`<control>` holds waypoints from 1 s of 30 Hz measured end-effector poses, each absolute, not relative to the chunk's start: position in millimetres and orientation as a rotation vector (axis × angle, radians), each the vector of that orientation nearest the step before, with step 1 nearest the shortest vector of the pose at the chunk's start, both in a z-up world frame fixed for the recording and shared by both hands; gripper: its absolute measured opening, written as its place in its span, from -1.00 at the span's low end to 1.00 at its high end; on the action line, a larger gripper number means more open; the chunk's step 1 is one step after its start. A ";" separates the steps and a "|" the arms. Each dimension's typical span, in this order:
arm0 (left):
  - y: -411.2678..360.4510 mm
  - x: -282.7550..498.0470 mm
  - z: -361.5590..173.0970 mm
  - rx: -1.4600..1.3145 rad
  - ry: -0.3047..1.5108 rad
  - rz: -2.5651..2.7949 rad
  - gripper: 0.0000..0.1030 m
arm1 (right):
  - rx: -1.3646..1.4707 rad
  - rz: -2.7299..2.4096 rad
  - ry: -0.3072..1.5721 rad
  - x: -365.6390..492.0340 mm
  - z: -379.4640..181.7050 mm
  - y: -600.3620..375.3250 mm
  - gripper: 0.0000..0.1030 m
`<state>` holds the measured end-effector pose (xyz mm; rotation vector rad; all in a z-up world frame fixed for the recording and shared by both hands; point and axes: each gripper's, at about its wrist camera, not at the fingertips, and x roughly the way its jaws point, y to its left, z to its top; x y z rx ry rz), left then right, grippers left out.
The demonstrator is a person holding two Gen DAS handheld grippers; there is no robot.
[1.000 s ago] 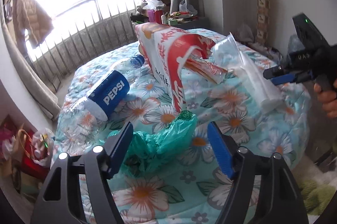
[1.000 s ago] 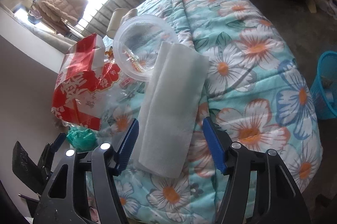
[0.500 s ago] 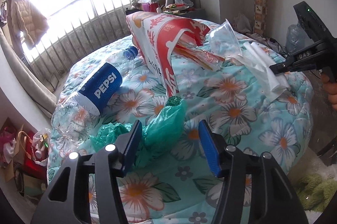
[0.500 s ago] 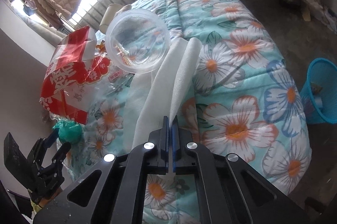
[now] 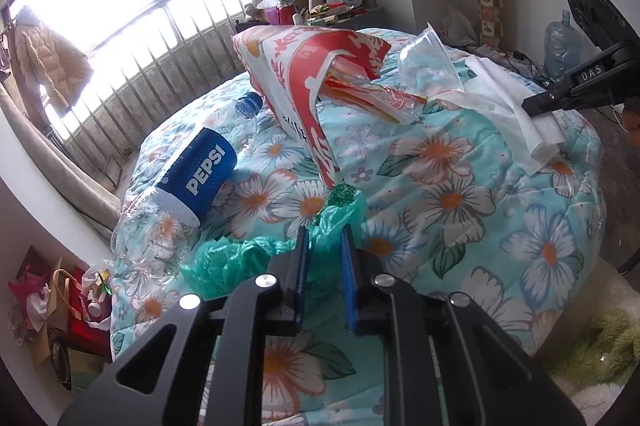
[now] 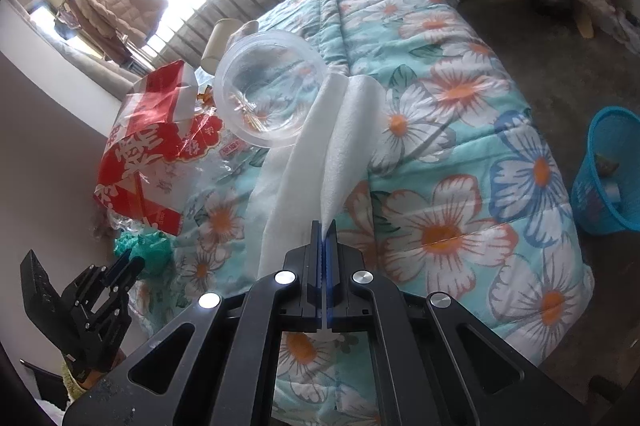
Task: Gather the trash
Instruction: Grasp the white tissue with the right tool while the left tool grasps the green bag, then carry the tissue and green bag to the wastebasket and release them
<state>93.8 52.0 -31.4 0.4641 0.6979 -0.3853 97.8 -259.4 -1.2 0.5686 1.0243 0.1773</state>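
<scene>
Trash lies scattered over a bed (image 5: 500,238) covered by a turquoise quilt printed with white and orange flowers; all positions below are given relative to the red-and-white paper bag (image 5: 308,82), which stands tilted near the middle of the bed. Nearer the left wrist camera than that bag, a crumpled green plastic bag (image 5: 340,214) sits between the blue pads of the left claw (image 5: 323,238), whose jaws are closing on it, the film bunched in the narrow gap and touching both pads. Left of the paper bag in the same view, a clear Pepsi bottle (image 5: 200,174) lies on its side, cap toward the window. Right of the paper bag come a crinkled clear wrapper (image 5: 384,98), a clear plastic bowl (image 6: 272,94) tipped on edge, and then a white paper towel (image 6: 340,146). The right claw (image 6: 325,230) is clenched on the near edge of this towel, which rises as a fold from the quilt into the jaws. On the floor well beyond the towel side of the bed stands a blue mesh waste basket (image 6: 600,202).
</scene>
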 end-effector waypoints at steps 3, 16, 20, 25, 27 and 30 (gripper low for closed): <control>57.3 90.3 -23.3 0.430 0.685 -0.388 -0.81 | 0.598 0.193 1.016 94.2 0.9 -261.1 -1.00; 79.3 55.0 39.2 0.249 0.595 -0.445 -0.82 | 0.672 0.256 0.918 62.3 29.5 -271.7 -1.00; 80.4 47.6 57.2 0.182 0.566 -0.493 -0.82 | 0.712 0.293 0.875 53.7 37.7 -279.0 -1.00; 73.3 41.1 74.7 0.130 0.533 -0.557 -0.82 | 0.733 0.315 0.831 43.9 49.8 -284.2 -1.00; 67.8 39.0 80.8 0.113 0.520 -0.588 -0.82 | 0.733 0.318 0.802 39.6 57.7 -287.1 -1.00; 56.7 37.8 88.7 0.101 0.505 -0.634 -0.82 | 0.736 0.318 0.761 32.1 67.5 -294.1 -1.00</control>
